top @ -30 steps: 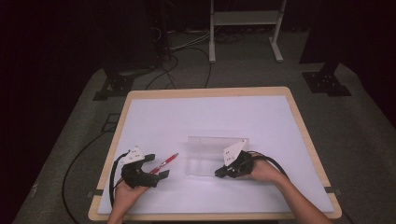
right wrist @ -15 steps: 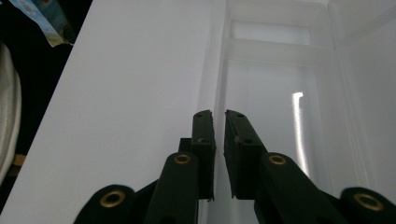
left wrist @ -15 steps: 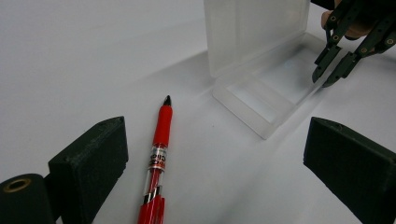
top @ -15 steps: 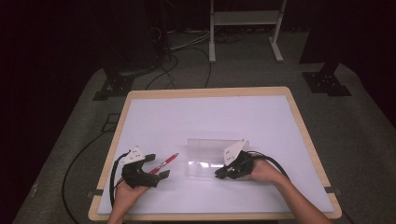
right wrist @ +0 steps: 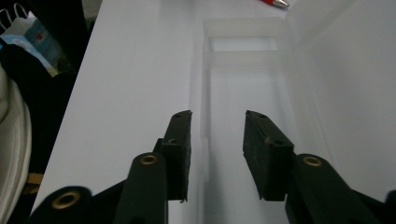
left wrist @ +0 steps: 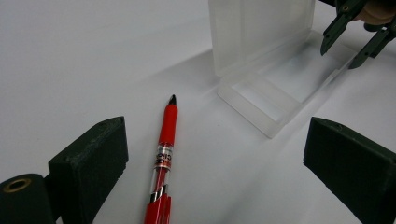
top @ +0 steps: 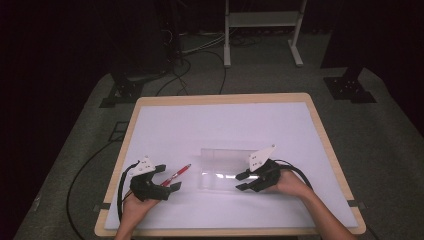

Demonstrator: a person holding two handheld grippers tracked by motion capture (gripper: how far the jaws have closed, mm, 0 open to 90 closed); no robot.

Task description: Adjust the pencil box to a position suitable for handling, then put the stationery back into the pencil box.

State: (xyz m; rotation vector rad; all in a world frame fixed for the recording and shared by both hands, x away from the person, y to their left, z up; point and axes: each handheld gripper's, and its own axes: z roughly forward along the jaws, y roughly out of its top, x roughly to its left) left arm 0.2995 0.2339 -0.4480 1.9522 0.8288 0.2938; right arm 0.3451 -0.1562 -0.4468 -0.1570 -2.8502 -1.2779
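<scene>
A clear plastic box (top: 218, 180) lies on the white table top with its lid (top: 225, 156) standing upright behind it. A red pen (top: 176, 175) lies to its left, tip toward the box. My left gripper (top: 169, 178) is open wide, and the pen (left wrist: 166, 140) lies on the table between its jaws, untouched. My right gripper (top: 240, 182) is at the box's right end. Its jaws have just been opening, and in the right gripper view (right wrist: 217, 121) they straddle the box's near side wall (right wrist: 203, 116) without pressing on it. The left gripper view shows the box (left wrist: 266, 93) and the right gripper (left wrist: 338, 57) beyond it.
The table has a wooden rim (top: 330, 150) around the white mat. Black cables (top: 125, 175) trail from both grippers. A bag (right wrist: 28, 42) sits beyond the table edge in the right gripper view. Stand feet and cables lie on the floor behind the table.
The right gripper's jaws have parted at the box's right end. Both hands, the pen and the box stay where they were.
</scene>
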